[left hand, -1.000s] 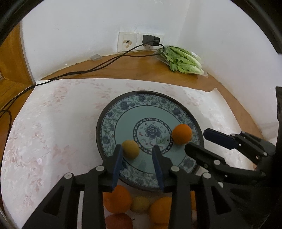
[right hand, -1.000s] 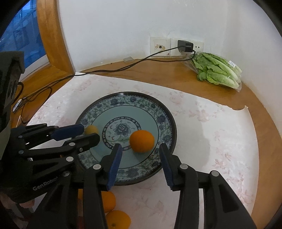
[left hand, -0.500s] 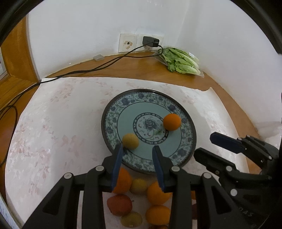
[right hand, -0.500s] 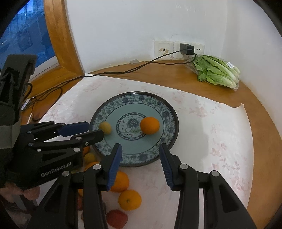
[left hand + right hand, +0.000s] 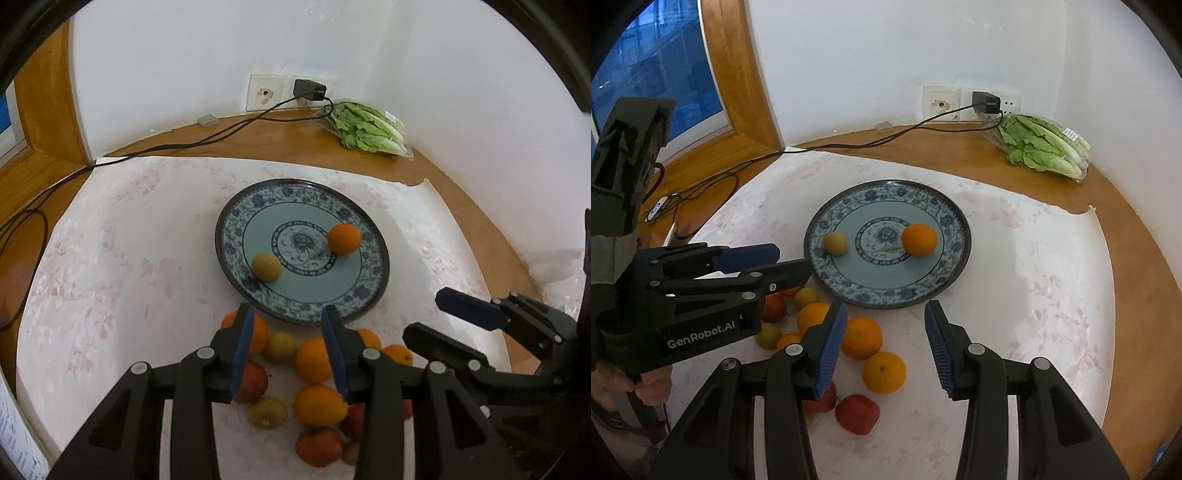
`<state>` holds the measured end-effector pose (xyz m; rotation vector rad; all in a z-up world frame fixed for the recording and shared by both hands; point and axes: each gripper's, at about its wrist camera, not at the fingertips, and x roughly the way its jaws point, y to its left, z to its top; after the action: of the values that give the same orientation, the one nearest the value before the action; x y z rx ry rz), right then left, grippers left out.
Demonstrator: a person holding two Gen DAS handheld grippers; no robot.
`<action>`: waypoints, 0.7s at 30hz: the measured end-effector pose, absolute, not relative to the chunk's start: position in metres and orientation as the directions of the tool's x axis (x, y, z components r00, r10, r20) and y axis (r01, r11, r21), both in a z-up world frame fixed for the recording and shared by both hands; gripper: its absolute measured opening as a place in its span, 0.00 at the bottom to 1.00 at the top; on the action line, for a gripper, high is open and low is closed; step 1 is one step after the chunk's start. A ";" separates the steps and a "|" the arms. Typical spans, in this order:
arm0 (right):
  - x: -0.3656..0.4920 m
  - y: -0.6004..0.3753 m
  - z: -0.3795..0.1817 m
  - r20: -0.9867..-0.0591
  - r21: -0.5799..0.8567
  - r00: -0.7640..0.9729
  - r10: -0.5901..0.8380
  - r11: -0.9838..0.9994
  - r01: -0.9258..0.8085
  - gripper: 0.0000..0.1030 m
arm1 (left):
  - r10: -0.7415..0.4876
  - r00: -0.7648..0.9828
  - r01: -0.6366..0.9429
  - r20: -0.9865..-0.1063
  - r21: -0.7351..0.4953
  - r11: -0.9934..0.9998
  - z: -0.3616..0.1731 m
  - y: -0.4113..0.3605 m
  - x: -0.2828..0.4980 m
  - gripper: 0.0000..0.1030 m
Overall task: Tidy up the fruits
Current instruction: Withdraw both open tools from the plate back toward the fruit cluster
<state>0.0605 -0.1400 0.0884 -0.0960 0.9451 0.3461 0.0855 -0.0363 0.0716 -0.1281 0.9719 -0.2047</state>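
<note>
A blue patterned plate (image 5: 258, 206) (image 5: 956, 221) lies on the white floral cloth. On it are an orange (image 5: 344, 239) (image 5: 919, 240) and a small yellow fruit (image 5: 266, 266) (image 5: 835, 242). A pile of loose fruit lies on the cloth in front of the plate: oranges (image 5: 313, 360) (image 5: 860, 338), yellow fruits (image 5: 266, 412) and red fruits (image 5: 319, 445) (image 5: 857, 413). My left gripper (image 5: 288, 350) is open and empty, above the pile. My right gripper (image 5: 884, 347) is open and empty, above the pile's right side. Each gripper shows in the other's view.
A bag of lettuce (image 5: 367, 127) (image 5: 1043, 147) lies at the back right by the wall. A black cable (image 5: 207, 138) (image 5: 849, 142) runs from a wall plug (image 5: 309, 89) across the wooden ledge to the left. A window frame (image 5: 738, 74) stands on the left.
Both grippers have pulled back and up from the plate, leaving the orange and the yellow fruit on it. The pile of loose fruit has come into view under them.
</note>
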 end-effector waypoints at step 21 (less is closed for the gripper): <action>0.019 -0.145 0.087 -0.806 0.118 0.524 0.276 0.942 -0.315 0.44 | -0.224 0.548 0.089 -0.806 -0.210 0.974 0.075 -0.021 0.041 0.41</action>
<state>0.0187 -0.1453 0.0874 -0.0442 0.9560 0.3541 0.0414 -0.0214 0.0754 -0.1506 0.9738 -0.1859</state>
